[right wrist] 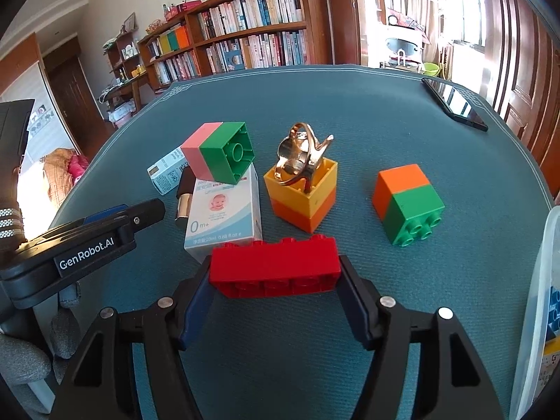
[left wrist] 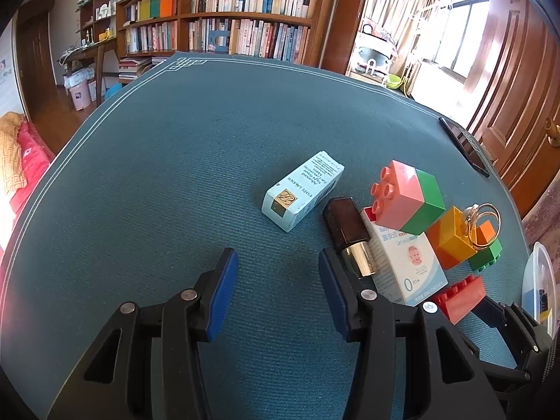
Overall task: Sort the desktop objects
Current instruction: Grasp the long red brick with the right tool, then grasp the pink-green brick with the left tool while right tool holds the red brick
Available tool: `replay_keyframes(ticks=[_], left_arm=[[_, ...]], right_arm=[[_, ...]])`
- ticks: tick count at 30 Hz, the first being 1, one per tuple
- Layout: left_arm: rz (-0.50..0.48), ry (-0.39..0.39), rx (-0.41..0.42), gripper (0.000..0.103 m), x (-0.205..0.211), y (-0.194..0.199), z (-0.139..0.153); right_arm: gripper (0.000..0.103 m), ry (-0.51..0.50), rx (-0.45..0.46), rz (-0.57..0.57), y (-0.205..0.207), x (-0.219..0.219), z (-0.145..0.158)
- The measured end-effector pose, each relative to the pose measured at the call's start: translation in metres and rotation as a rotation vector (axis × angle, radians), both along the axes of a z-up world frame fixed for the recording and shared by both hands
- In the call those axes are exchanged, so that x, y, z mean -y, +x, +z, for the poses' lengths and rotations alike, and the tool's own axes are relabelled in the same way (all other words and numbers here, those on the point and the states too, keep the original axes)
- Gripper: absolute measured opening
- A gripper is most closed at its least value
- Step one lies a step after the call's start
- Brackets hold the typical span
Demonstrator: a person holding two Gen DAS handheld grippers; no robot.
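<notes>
My right gripper (right wrist: 274, 276) is shut on a long red brick (right wrist: 274, 271), held by its two ends just above the teal table mat (right wrist: 350, 105); the red brick also shows in the left wrist view (left wrist: 462, 297). My left gripper (left wrist: 278, 266) is open and empty over the mat, its right finger beside a dark lipstick with a gold base (left wrist: 350, 234). A pink-and-green brick (right wrist: 220, 152) leans on a white baby-product box (right wrist: 224, 217). A gold hair claw (right wrist: 301, 152) sits in a yellow-and-orange brick (right wrist: 304, 196). An orange-and-green brick (right wrist: 407, 204) lies to the right.
A pale blue cosmetics box (left wrist: 302, 190) lies on the mat ahead of the left gripper. A black phone (right wrist: 455, 103) lies at the far right of the mat. A clear plastic bin (right wrist: 539, 315) stands at the right edge. Bookshelves stand behind the table.
</notes>
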State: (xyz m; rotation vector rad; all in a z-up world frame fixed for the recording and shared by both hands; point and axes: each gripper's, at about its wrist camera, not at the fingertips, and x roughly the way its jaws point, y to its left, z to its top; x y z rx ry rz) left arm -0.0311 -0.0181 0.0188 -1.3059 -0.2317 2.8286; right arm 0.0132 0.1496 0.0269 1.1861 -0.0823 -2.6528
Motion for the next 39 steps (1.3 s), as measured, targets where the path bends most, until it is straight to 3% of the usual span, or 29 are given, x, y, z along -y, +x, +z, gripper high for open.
replay_keyframes(ticks=[7, 19, 35, 39], left_arm=[[-0.045, 0.007, -0.005, 0.052, -0.012, -0.002, 0.013], [-0.153, -0.010, -0.106, 0.052, -0.057, -0.016, 0.048], [-0.213, -0.025, -0.093, 0.052, -0.078, -0.040, 0.029], [-0.219, -0.030, -0.104, 0.046, -0.078, -0.038, 0.025]], right_arm=[[0.071, -0.023, 0.000, -0.004, -0.004, -0.001, 0.001], [0.071, -0.025, 0.004, -0.023, -0.007, -0.002, 0.002], [0.071, -0.036, 0.005, -0.028, -0.010, -0.001, 0.000], [0.071, -0.037, 0.002, -0.028, -0.009, -0.005, -0.002]])
